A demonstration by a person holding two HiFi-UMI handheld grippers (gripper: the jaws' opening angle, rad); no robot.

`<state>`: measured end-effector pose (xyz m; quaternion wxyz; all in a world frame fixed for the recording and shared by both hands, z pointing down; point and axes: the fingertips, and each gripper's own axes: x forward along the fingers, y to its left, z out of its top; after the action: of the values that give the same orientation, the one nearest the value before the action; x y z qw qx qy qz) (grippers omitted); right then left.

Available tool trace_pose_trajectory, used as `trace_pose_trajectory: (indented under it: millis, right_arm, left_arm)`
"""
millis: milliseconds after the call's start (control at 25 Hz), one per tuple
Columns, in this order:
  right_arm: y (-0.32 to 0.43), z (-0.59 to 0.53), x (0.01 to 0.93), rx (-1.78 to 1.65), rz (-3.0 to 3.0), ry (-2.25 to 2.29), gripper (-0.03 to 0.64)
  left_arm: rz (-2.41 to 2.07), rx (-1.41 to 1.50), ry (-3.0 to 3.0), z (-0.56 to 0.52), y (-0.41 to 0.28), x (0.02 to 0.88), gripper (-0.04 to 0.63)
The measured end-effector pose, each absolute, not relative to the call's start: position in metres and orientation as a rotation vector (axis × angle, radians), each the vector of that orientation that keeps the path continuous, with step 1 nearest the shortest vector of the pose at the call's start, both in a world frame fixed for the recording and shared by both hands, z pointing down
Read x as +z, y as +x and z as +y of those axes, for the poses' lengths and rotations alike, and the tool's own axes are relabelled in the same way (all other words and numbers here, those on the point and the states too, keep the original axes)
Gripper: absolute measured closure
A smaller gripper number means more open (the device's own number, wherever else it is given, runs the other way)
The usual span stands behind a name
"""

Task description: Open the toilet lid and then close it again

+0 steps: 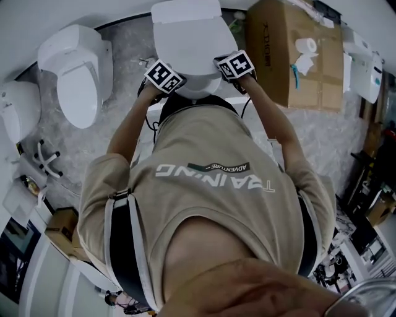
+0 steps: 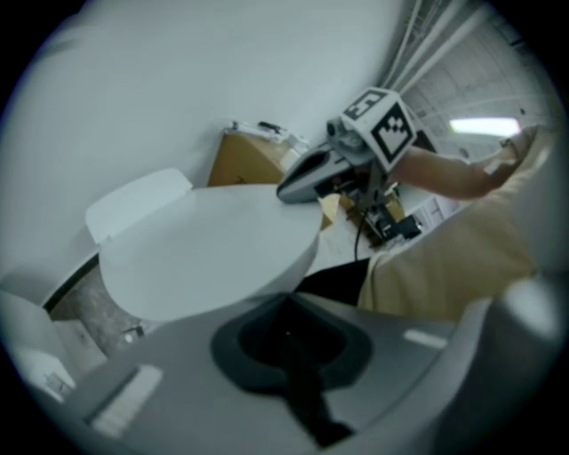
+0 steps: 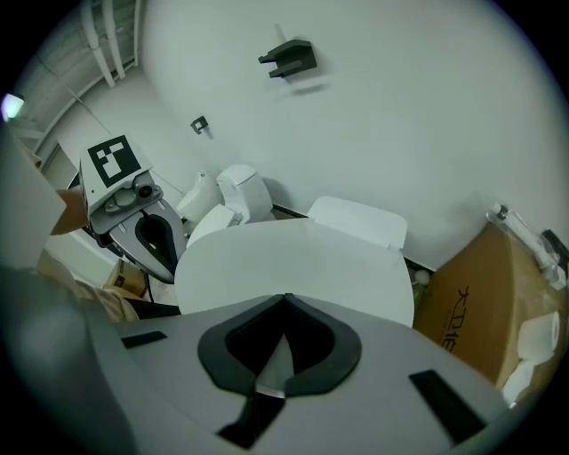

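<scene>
While lying flat and shut over bowl, toilet lid (image 1: 185, 43) was seen as white, smooth and rounded at front, with tank (image 1: 185, 9) behind it by wall. Left gripper (image 1: 166, 77) was held at lid's front-left rim, right gripper (image 1: 235, 65) at front-right rim. In both gripper views jaws were seen brought together, nothing clamped between, tips right at lid's front edge; contact could not be told. Second toilet (image 1: 77, 74) was set to left, cardboard box (image 1: 291, 56) to right.
</scene>
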<state>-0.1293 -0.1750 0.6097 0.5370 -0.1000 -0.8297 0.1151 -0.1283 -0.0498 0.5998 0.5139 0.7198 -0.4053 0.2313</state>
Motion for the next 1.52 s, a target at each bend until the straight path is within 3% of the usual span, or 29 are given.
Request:
trace_pose_trajectory:
  millis: [400, 1040, 1520]
  right_arm:
    - [-0.098, -0.153, 0.648, 0.382, -1.991, -0.269, 0.606]
    - [-0.043, -0.116, 0.74, 0.408, -1.856, -0.24, 0.604]
    - [-0.016, -0.1, 0.8, 0.476, -1.731, -0.18, 0.606]
  left_arm:
    - [-1.075, 0.515, 1.537, -0.055, -0.098, 0.615, 0.592]
    - [-1.01, 0.381, 1.198, -0.019, -0.062, 0.728, 0.592]
    - [-1.174, 0.527, 1.051, -0.005, -0.085, 0.804, 0.592]
